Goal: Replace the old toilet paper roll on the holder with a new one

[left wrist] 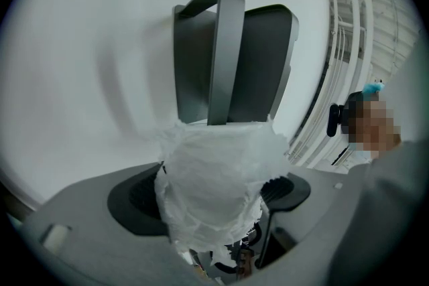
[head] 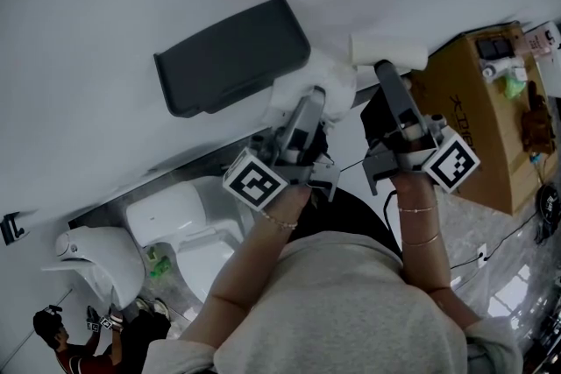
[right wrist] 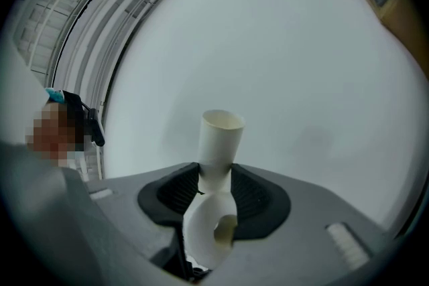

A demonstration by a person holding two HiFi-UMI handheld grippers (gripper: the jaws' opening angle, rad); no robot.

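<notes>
The dark grey paper holder [head: 232,57] hangs on the white wall, its cover raised, with no roll on it. In the left gripper view the holder [left wrist: 231,57] stands straight ahead. My left gripper [head: 314,96] is shut on a full white toilet paper roll [head: 302,83], just right of the holder. That roll [left wrist: 218,177] fills the gap between the pads [left wrist: 285,187]. My right gripper [head: 386,67] is shut on the empty cream cardboard tube [head: 390,50], further right. The tube [right wrist: 220,137] is pinched flat at its middle and points at the bare wall.
A cardboard box [head: 469,118] with small items on top stands at the right. A white toilet [head: 188,228] and another white fixture [head: 96,258] sit below the holder. A person [head: 88,337] crouches at the lower left. White railings [left wrist: 342,43] run along the right of the left gripper view.
</notes>
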